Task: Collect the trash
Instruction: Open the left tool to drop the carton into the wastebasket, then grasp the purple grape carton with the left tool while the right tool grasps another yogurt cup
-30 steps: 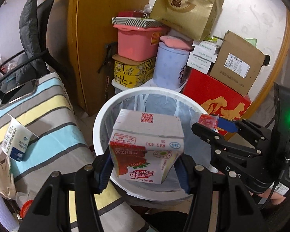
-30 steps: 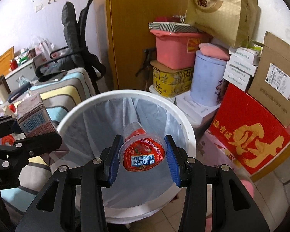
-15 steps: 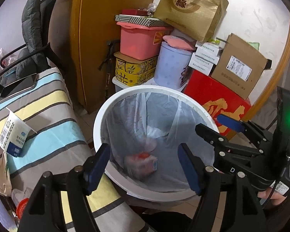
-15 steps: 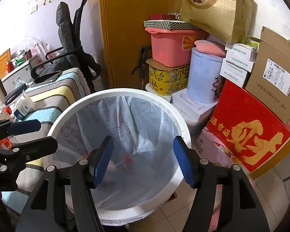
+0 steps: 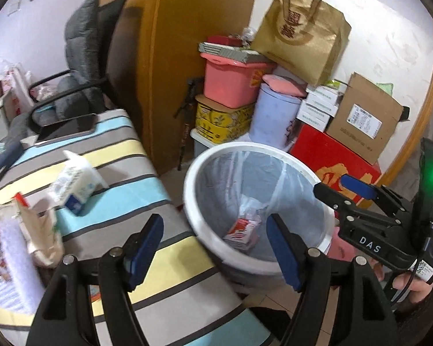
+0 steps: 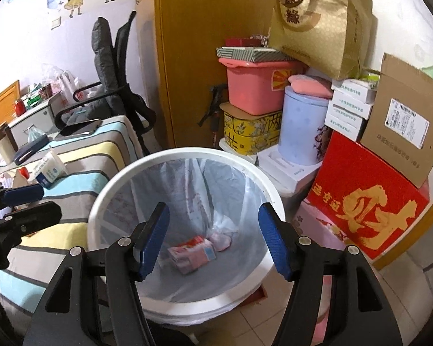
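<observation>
The red-and-white drink carton [image 6: 192, 250] is lying at the bottom of the round white plastic bin w/ clear liner [image 6: 187, 155], below & between my right gripper [image 6: 213, 238] pads. Its jaws have just been opening, nothing betw them. My left gripper [image 5: 213, 249], jaws apart & empty, is hanging over the bin edge beside the striped cloth [image 5: 130, 144].

A thin, glossy, crinkled plastic liner [image 6: 193, 184] sits in the smooth white plastic bin [image 6: 124, 173], holding a printed paper carton [image 6: 192, 250], beside striped woven cloth [image 5: 147, 155], a matt cardboard box [image 6: 401, 127] and glossy floor tiles [image 6: 274, 325].
</observation>
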{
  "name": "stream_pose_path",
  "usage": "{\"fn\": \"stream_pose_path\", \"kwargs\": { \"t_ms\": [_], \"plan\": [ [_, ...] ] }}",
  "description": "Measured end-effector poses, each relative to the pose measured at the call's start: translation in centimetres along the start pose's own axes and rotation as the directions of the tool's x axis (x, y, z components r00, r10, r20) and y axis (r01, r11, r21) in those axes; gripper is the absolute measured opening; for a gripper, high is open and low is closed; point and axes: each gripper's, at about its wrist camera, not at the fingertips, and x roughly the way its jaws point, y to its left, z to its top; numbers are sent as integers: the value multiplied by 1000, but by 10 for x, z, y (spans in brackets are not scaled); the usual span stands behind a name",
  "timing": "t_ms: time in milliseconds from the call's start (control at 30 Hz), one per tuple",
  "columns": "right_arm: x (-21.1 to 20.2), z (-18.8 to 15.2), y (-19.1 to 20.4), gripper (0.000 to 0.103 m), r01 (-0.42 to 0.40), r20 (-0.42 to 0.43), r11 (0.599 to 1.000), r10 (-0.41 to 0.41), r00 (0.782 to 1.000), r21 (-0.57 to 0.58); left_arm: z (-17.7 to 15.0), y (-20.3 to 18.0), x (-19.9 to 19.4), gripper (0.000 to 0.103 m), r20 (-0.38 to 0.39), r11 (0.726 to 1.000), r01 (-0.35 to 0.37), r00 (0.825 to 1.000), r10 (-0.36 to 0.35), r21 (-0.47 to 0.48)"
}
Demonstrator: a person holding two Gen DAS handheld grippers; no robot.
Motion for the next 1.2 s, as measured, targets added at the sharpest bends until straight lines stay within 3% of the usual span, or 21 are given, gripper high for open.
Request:
{"fn": "stream_pose_path", "kwargs": {
  "t_ms": [300,533,867,1200],
  "plan": [
    [-19,0,35,66,-72,47,997,72,996,-18,-20,39,-52,76,72,992,-109,991,113,-60],
    [-21,-2,72,66,-147,43,987,150,988,-66,-44,82,-92,77,106,967,-215,967,230,-136],
    [-16,-9,132,66,-249,4,957,252,968,-148,-74,150,-135,78,104,898,-355,914,392,-261],
    [0,-19,177,66,-346,-72,915,338,938,-207,-102,207,-152,79,52,828,-438,873,484,-351]
  ]
}}
